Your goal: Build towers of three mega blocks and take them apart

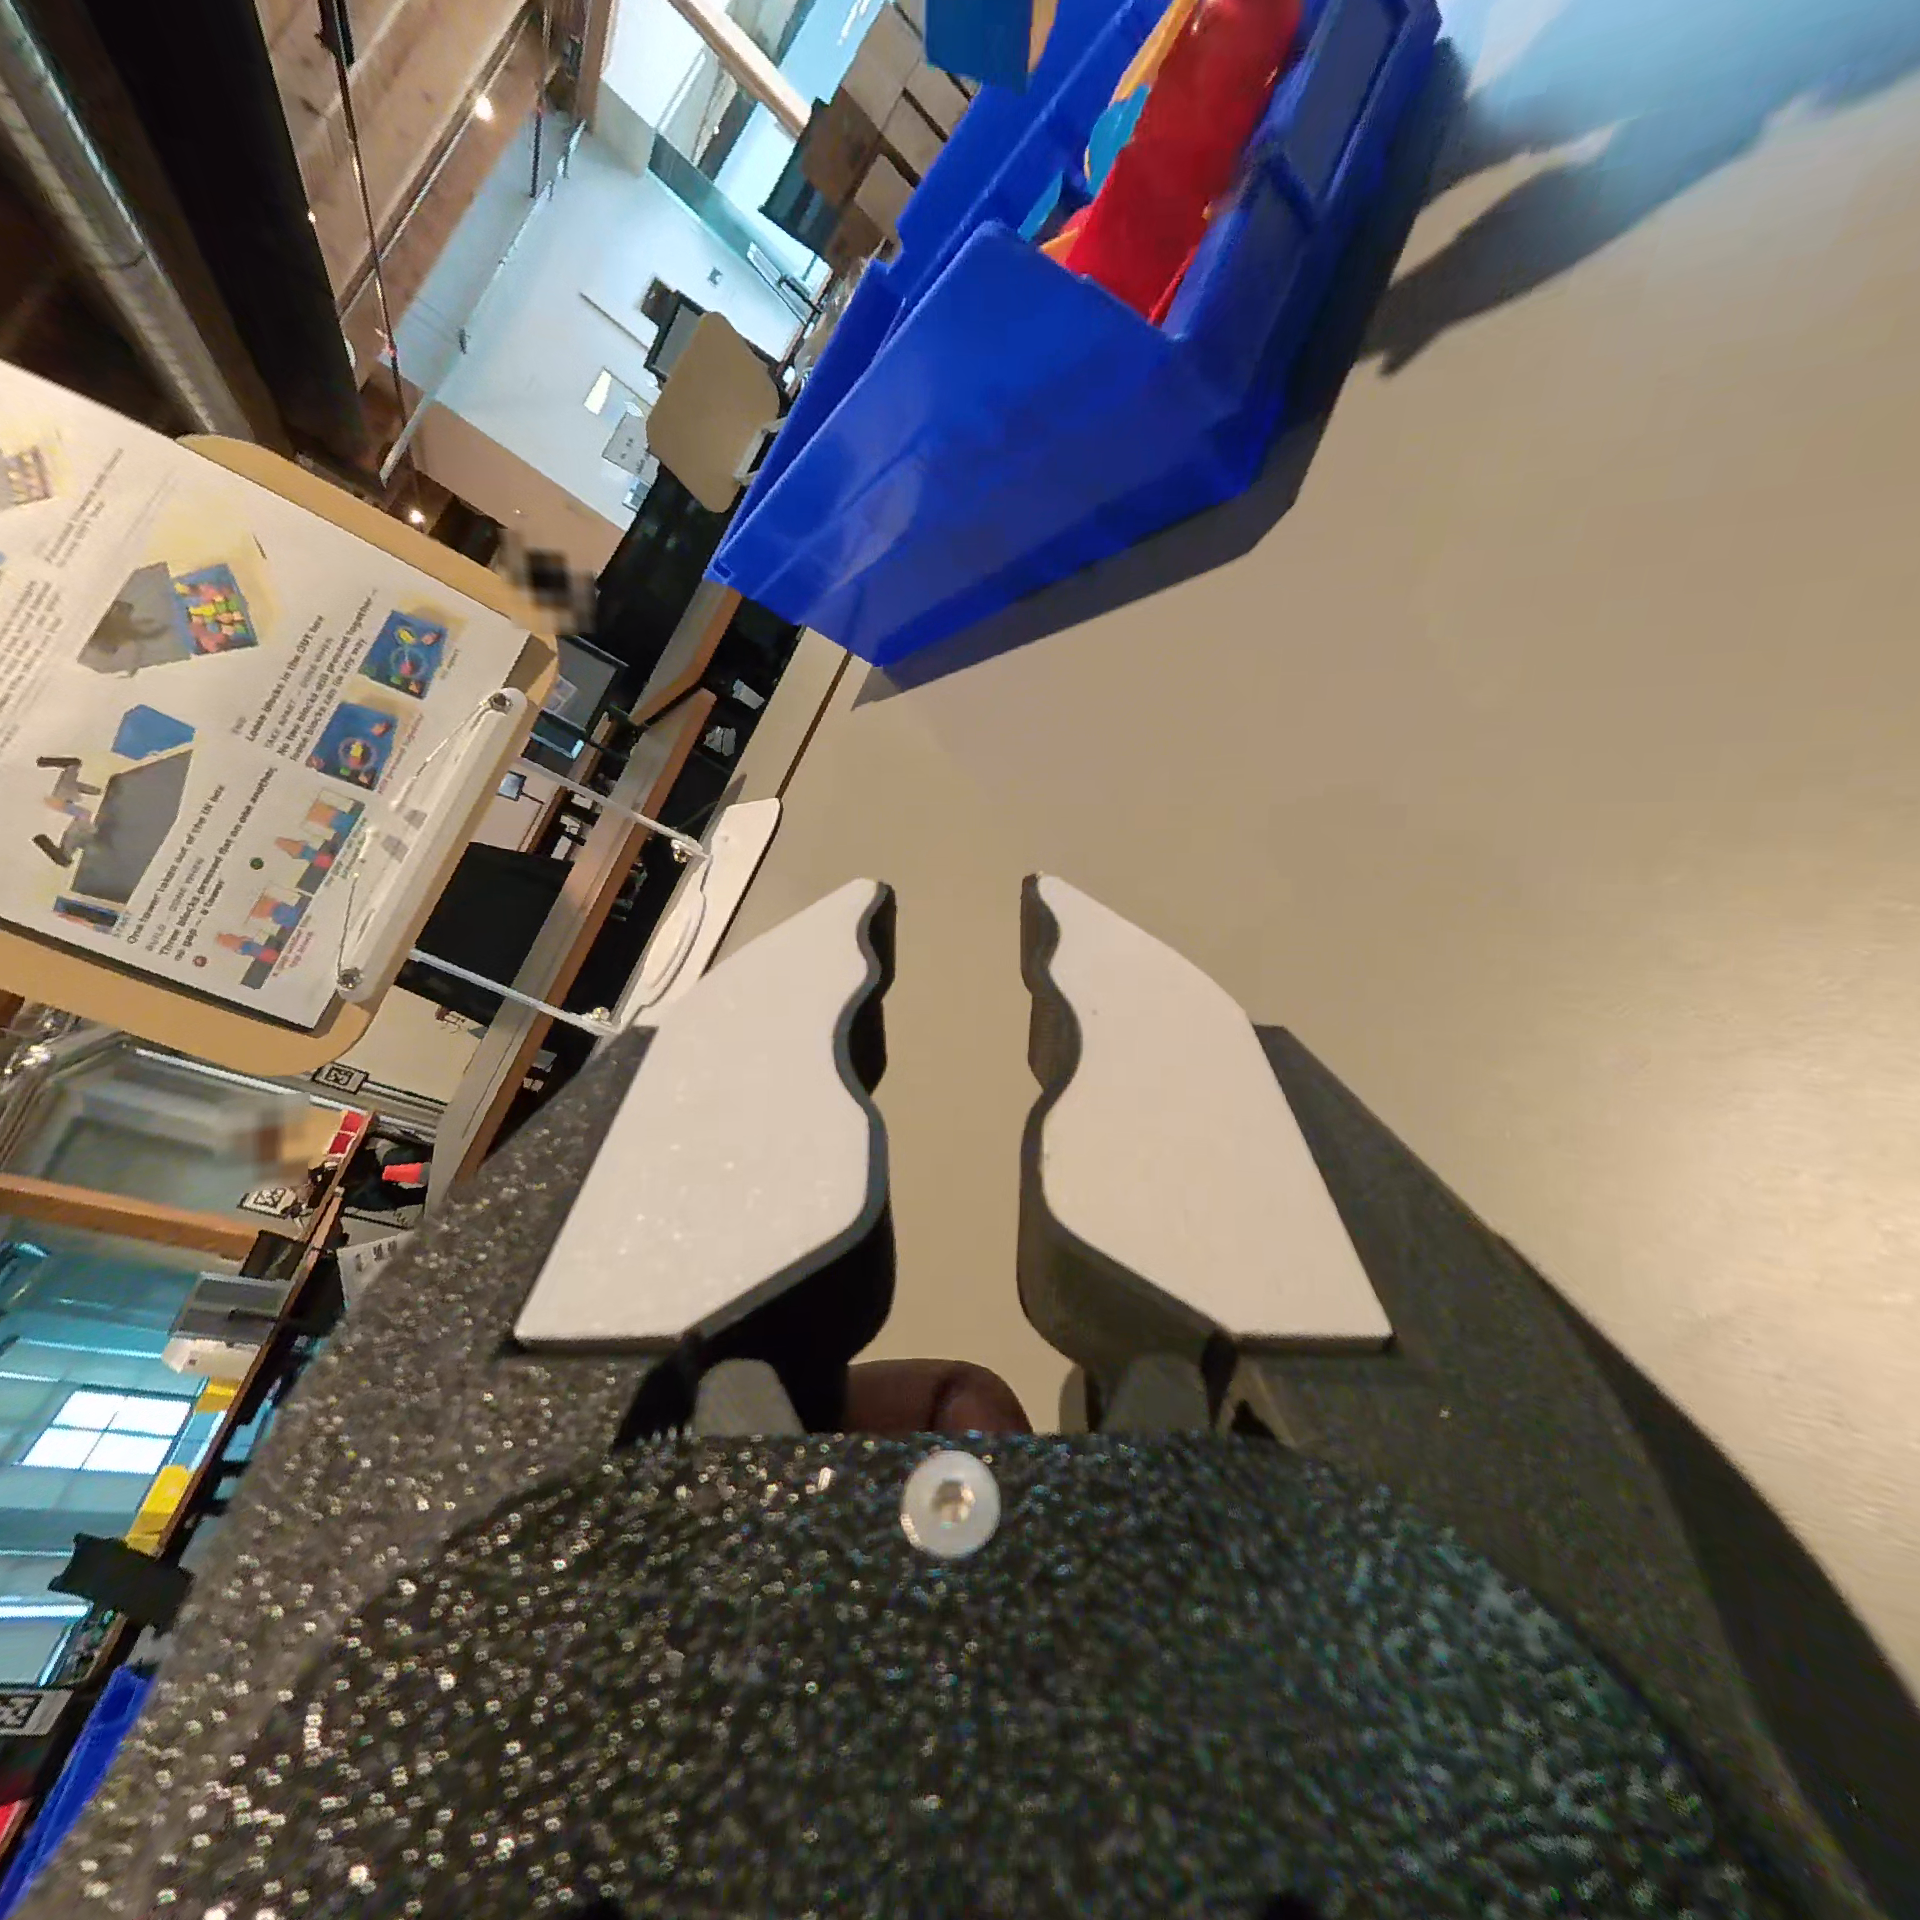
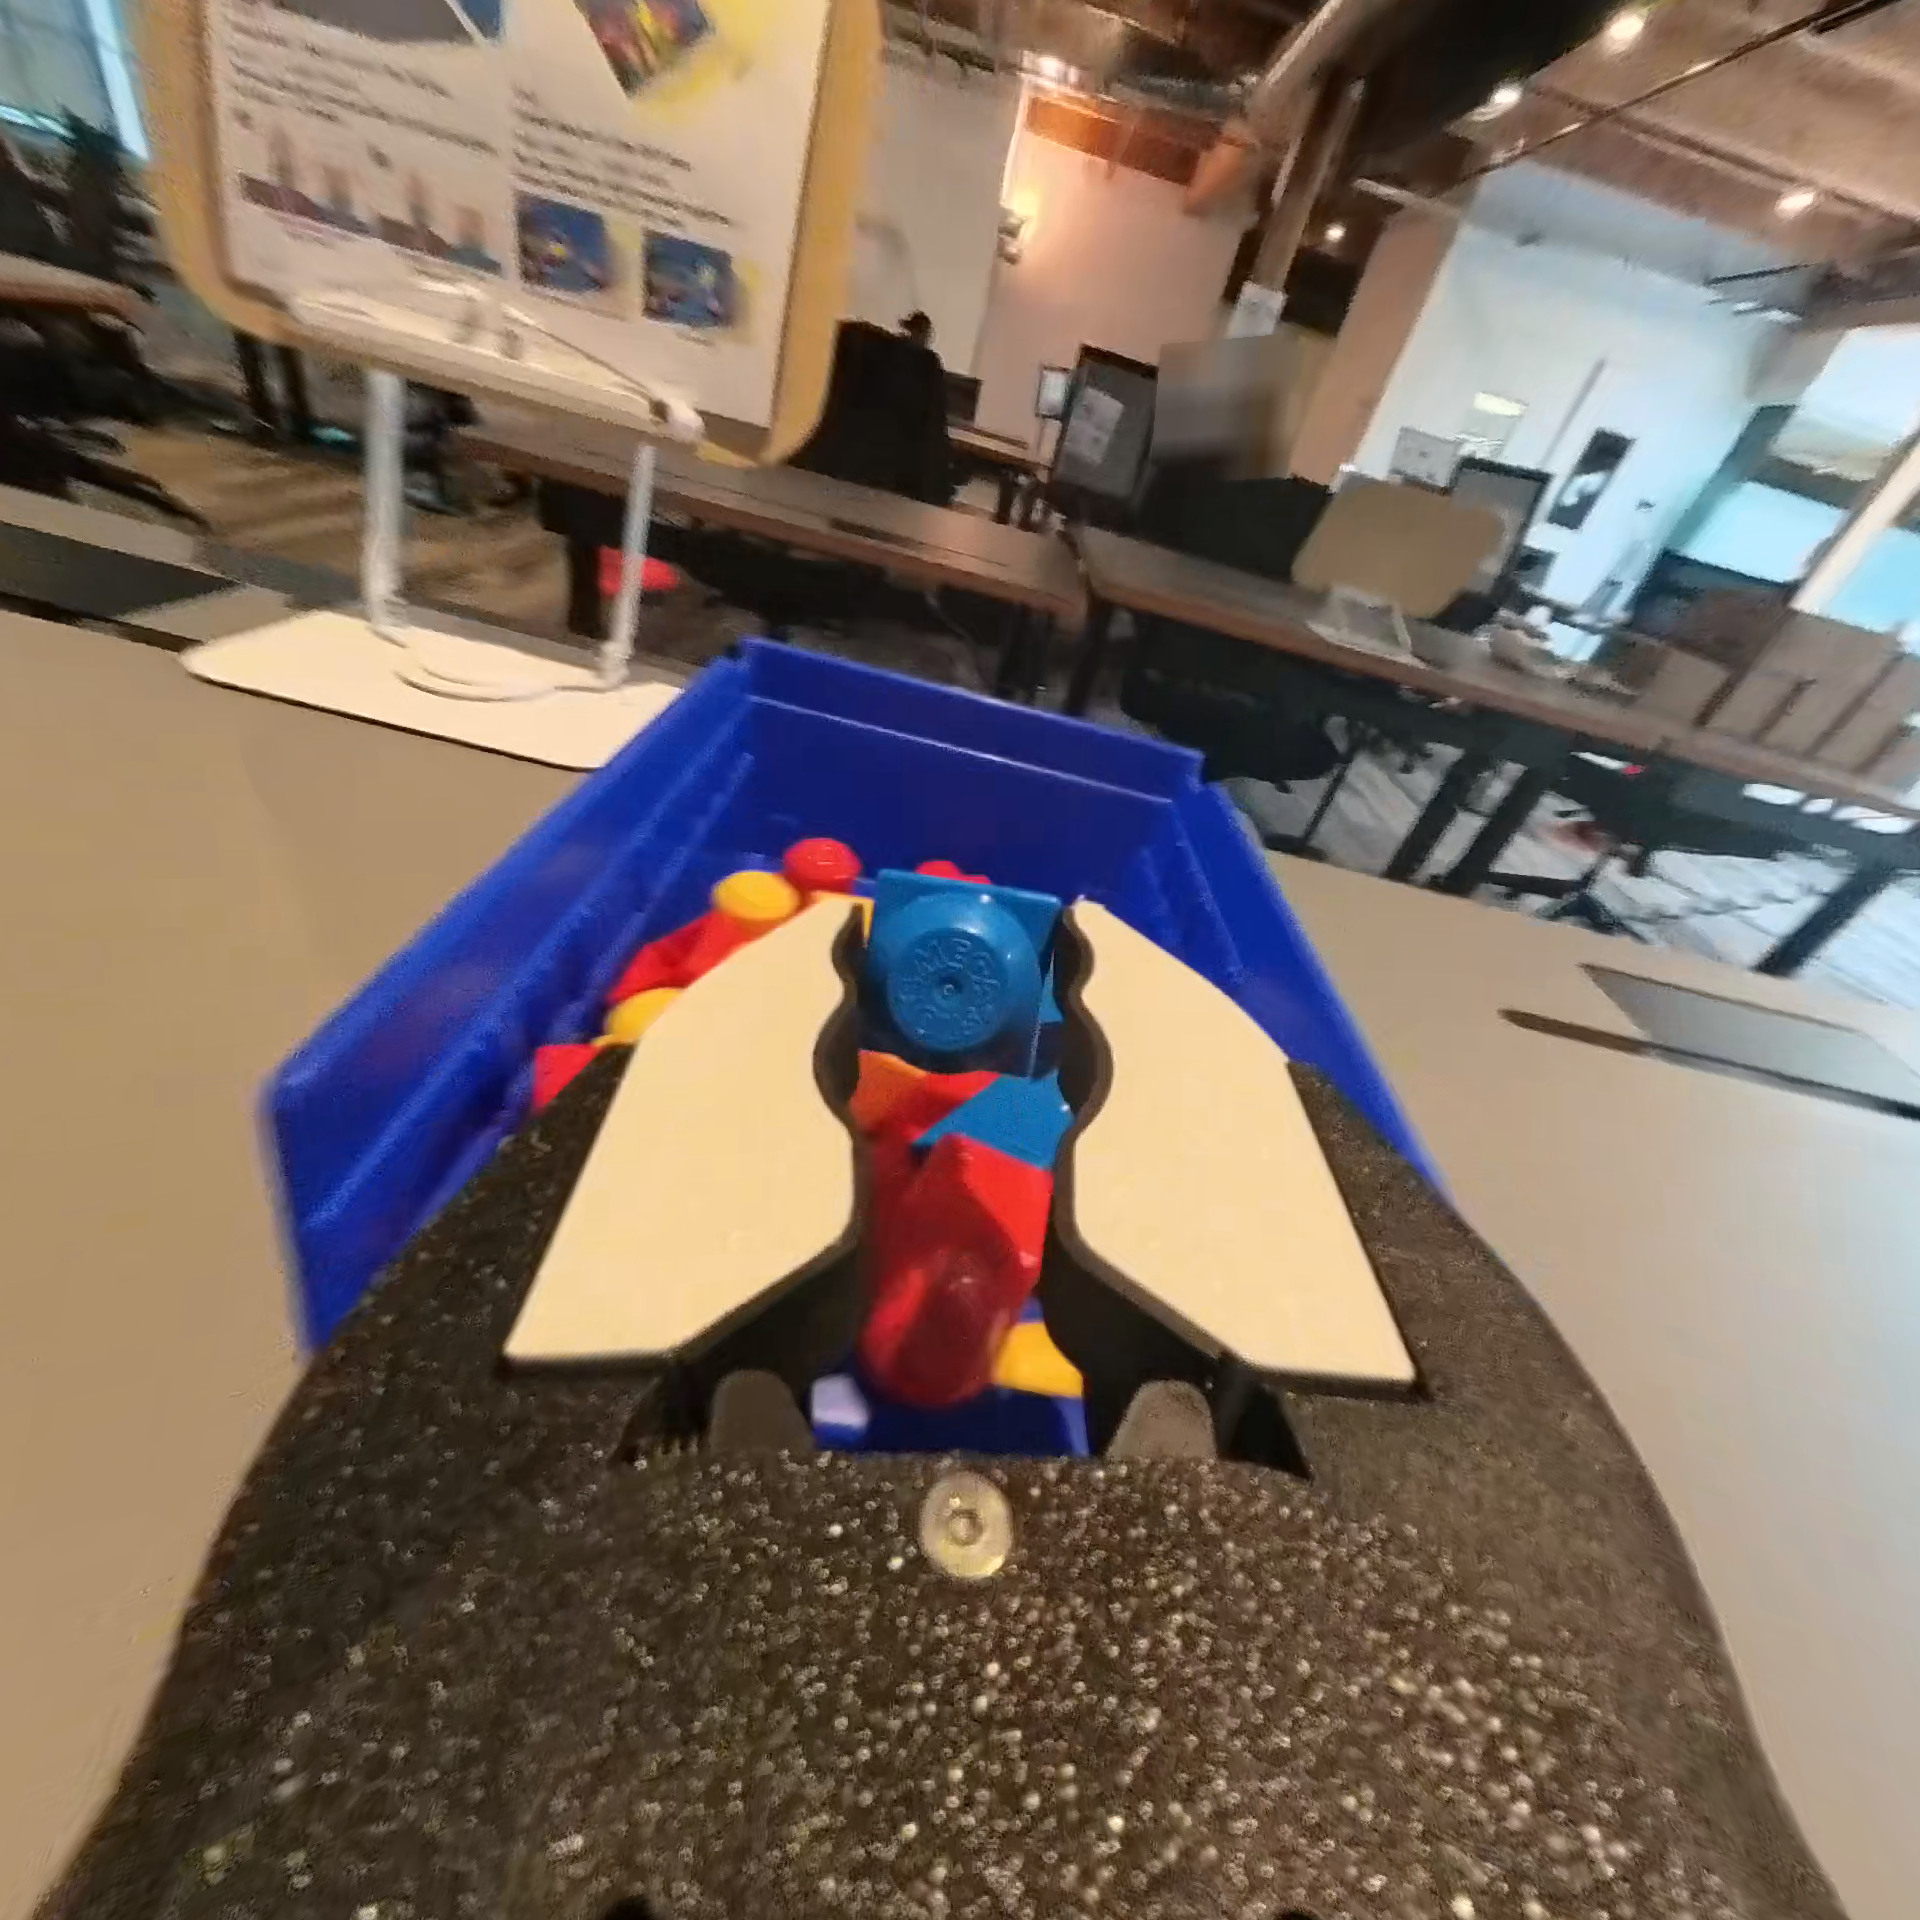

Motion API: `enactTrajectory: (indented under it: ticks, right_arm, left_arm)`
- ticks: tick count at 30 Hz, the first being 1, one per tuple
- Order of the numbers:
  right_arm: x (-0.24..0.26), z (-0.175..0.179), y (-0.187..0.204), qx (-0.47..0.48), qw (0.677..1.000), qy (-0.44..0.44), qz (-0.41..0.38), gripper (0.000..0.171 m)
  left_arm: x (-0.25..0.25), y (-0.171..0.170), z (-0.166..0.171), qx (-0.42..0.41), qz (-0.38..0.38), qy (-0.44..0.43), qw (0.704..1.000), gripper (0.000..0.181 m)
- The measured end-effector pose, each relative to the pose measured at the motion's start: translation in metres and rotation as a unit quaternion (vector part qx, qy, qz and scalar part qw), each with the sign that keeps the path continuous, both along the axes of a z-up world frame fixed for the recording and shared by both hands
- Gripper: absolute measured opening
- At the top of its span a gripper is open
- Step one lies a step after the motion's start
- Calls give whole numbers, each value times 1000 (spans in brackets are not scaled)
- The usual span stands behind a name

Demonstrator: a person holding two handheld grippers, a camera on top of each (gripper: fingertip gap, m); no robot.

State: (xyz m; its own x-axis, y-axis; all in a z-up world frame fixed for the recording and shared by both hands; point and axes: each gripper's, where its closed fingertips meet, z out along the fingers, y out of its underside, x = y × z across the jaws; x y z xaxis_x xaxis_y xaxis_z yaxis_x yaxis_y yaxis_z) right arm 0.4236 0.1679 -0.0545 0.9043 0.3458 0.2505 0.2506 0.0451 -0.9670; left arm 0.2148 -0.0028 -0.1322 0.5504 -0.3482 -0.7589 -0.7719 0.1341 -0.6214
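Mega blocks [image 2: 940, 1236], glossy plastic in red, yellow, orange and blue with round studs, heaped in a deep blue bin [image 2: 436, 1049] on a matte beige table [image 2: 156, 935]. Right gripper [image 2: 961, 925], speckled black body with pale flat pads, clamped on a blue block [image 2: 951, 987] at its square base, stud facing the camera, above the heap. Left gripper [image 1: 956, 899] tilted over bare table, jaws apart, holding nothing, bin well ahead. Instruction board [image 2: 499, 187] on a white stand behind the bin.

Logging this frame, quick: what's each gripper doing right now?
Left gripper: open, empty, over the table.
Right gripper: shut on the blue block, above the blue bin.
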Motion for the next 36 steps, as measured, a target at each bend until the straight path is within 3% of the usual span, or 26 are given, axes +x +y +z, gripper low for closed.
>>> enactTrajectory:
  ticks: [4,13,17,21,26,32,36]
  right_arm:
    - [8,-1,29,-29,997,-61,-36,35]
    - [-19,-69,74,-287,946,-149,11,34]
    - [-26,-74,93,-295,940,-169,7,34]
    - [-20,-46,101,-189,968,-164,-23,43]
    - [-5,-19,65,-105,990,-88,-19,48]
    - [-36,-12,-21,-64,988,63,128,50]
    - [-57,-1,-59,-21,979,87,183,46]
  left_arm:
    - [-3,1,-2,-7,6,-4,1000,22]
    - [-4,3,-5,-11,10,8,1000,21]
    - [-5,2,-5,-13,10,4,1000,21]
    - [-6,2,-4,-10,12,8,1000,21]
    - [-8,2,-3,-11,16,3,1000,21]
    - [-18,4,-2,-22,35,-21,999,23]
    - [-49,8,10,-30,85,-107,990,35]
